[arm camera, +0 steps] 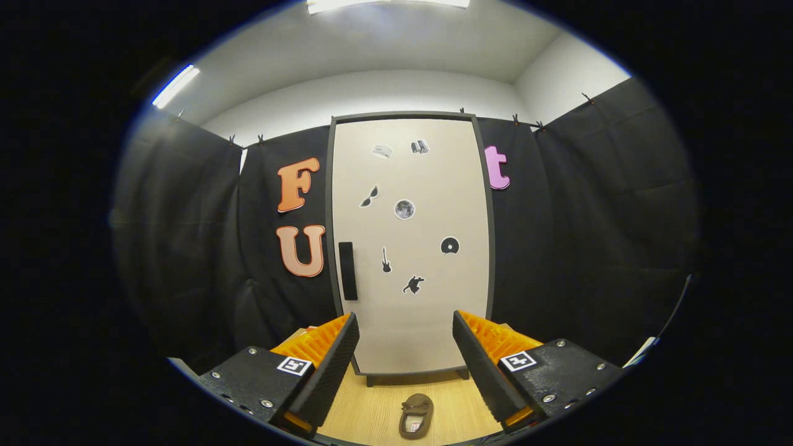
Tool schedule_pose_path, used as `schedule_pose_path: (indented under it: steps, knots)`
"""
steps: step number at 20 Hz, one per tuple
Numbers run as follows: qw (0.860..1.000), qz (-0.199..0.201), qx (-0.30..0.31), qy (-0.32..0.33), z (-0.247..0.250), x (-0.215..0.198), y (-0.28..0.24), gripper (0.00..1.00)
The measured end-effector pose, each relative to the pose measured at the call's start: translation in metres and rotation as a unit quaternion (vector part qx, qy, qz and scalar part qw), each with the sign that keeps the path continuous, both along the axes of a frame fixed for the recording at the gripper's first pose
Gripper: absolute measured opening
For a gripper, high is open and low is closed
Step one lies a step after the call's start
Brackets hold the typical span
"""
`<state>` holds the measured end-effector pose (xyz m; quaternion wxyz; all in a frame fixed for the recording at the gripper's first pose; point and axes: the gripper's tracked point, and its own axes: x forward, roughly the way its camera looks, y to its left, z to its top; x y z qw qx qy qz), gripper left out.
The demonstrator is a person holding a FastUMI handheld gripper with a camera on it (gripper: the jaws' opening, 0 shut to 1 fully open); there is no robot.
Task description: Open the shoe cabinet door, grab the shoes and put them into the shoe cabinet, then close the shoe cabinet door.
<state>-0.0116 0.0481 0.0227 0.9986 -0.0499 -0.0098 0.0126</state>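
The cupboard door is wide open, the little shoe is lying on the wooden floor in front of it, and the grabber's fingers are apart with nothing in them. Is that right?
Not quite: the shoe cabinet door is shut, not open, as the gripper view shows, with its dark handle untouched. The rest holds: the shoe lies on the wooden floor in front of the cabinet, and the gripper is open with nothing between its fingers.

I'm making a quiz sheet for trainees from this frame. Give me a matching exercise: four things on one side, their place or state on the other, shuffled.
Things:
1. cabinet door
2. door handle
3. shoe
4. gripper

Place or state:
A. lying on the wooden floor between the fingers
B. open, holding nothing
C. closed, with stickers on it
D. dark bar near the door's edge beside the orange letters

Pairs: 1-C, 2-D, 3-A, 4-B
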Motion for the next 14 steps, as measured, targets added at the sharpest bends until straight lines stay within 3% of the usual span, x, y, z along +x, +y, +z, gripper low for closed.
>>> schedule_pose_path:
  steps: [14]
  knots:
    - [0.998,0.053,0.006,0.015,-0.007,0.096,0.055,0.95]
